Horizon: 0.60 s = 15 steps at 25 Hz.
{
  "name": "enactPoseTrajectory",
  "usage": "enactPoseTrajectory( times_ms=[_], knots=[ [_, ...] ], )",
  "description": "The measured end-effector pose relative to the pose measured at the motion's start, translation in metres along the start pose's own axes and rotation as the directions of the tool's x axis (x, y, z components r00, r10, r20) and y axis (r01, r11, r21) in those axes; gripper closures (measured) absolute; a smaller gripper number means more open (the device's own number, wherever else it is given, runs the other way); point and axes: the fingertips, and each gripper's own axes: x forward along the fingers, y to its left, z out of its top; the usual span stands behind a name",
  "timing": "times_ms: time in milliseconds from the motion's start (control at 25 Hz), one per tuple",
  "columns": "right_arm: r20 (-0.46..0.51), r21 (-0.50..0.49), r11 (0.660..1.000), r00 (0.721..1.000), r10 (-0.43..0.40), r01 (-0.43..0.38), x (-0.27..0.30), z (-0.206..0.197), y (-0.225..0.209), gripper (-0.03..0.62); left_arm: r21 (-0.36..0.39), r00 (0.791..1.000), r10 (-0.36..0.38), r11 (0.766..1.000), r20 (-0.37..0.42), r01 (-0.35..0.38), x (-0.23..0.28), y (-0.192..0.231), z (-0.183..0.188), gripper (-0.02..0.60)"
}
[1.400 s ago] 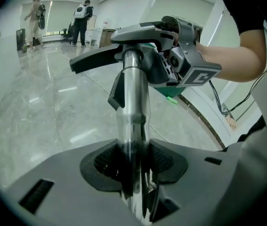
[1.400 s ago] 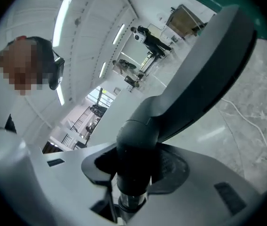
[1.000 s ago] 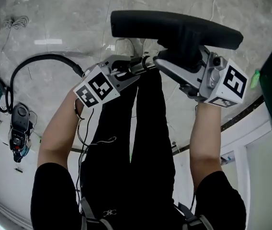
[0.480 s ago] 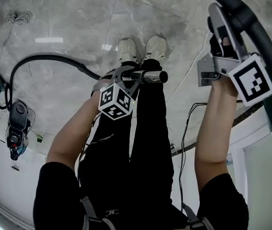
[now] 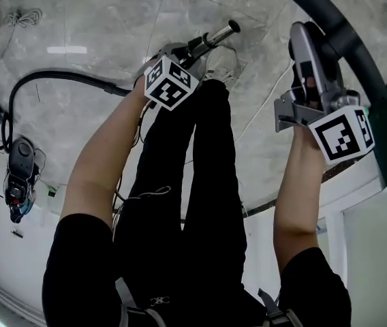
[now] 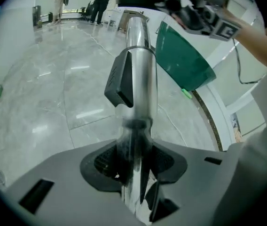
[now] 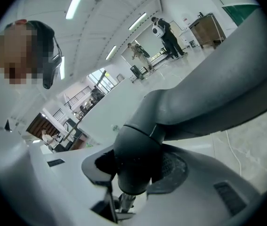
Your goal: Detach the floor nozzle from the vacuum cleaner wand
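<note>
Your left gripper (image 6: 133, 173): clamped on chrome wand (image 5: 215, 38), bare end tilted over marble floor (image 5: 98, 19), just above your shoes (image 5: 222, 61). Your right gripper (image 7: 133, 169): clamped on dark neck of floor nozzle (image 5: 336, 29), held at upper right, well apart from wand. Black hose (image 5: 57, 82) trails left toward what looks like vacuum body (image 5: 18, 176).

text: none legible | brands: none | numbers: none | signs: none, in any view
</note>
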Motion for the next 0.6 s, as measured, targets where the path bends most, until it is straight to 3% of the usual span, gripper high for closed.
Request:
enactPoseTrajectory(
  times_ms=[200,360,520,600],
  knots=[
    [-0.032,-0.028,0.999,0.999,0.025,-0.026,-0.006,-0.032,-0.013,0.426,-0.068,0.99,0.108,0.991,-0.088,-0.114,0.065,0.064,0.006,0.426],
    [-0.051,-0.019,1.0,0.999,0.011,-0.012,-0.014,-0.052,-0.048,0.427,-0.008,0.968,0.161,0.986,-0.191,-0.166,0.117,0.084,-0.005,0.426],
    [-0.072,-0.009,1.0,0.997,-0.001,0.0,-0.013,-0.072,-0.079,0.425,0.018,0.966,0.146,0.989,-0.211,-0.145,0.159,0.087,-0.024,0.426],
    [-0.065,0.02,1.0,0.998,-0.007,0.008,-0.013,-0.082,-0.091,0.425,0.018,0.96,0.17,0.985,-0.223,-0.171,0.172,0.094,-0.031,0.426]
  ],
)
